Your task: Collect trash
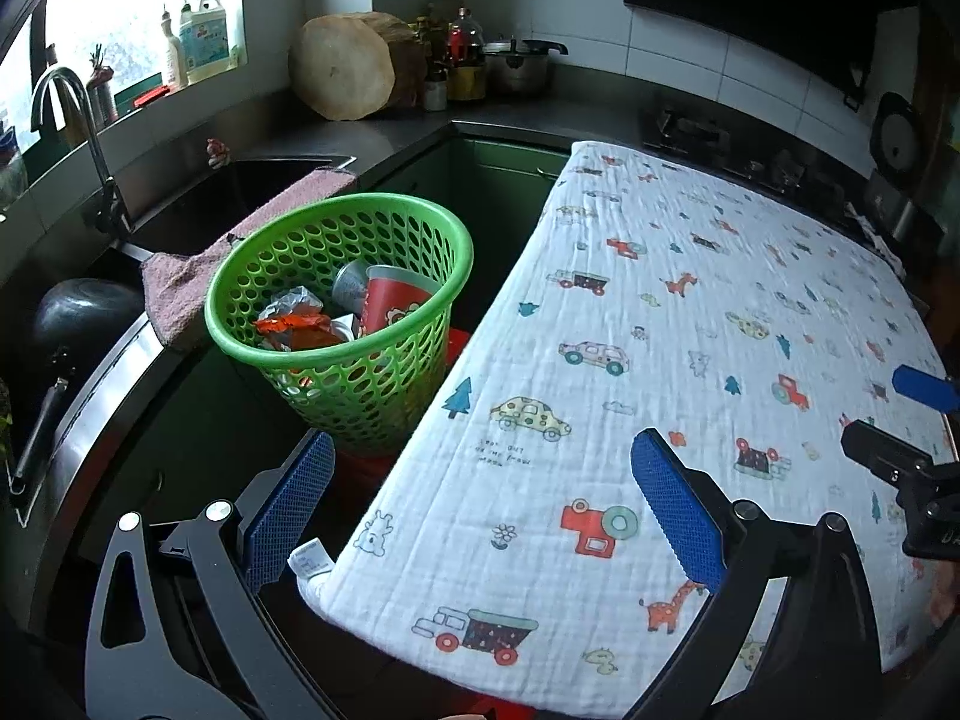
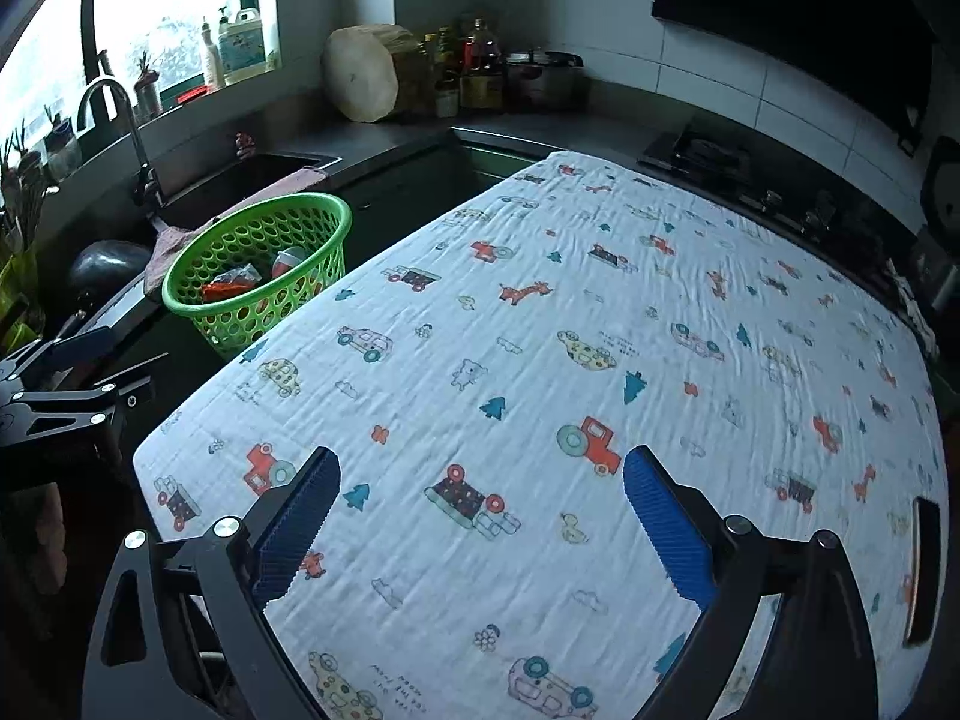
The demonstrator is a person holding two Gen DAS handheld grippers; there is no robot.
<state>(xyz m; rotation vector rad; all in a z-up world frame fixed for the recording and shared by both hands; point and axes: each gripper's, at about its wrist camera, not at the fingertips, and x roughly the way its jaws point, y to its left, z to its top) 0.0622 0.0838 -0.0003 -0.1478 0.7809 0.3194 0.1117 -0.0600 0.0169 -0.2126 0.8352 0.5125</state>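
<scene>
From my left wrist view, the green basket [image 1: 339, 312] sits at about ten o'clock, just off the left edge of the cloth-covered table [image 1: 690, 330], and it holds a red paper cup [image 1: 393, 306], a metal can [image 1: 351, 285], a crumpled silver wrapper [image 1: 294, 303] and an orange wrapper [image 1: 294, 327]. My left gripper [image 1: 483, 510] has its fingers spread wide with nothing between them, straddling the table's near left edge. My right gripper [image 2: 480, 516] also stands wide and empty over the bare cloth, the basket at its ten o'clock.
</scene>
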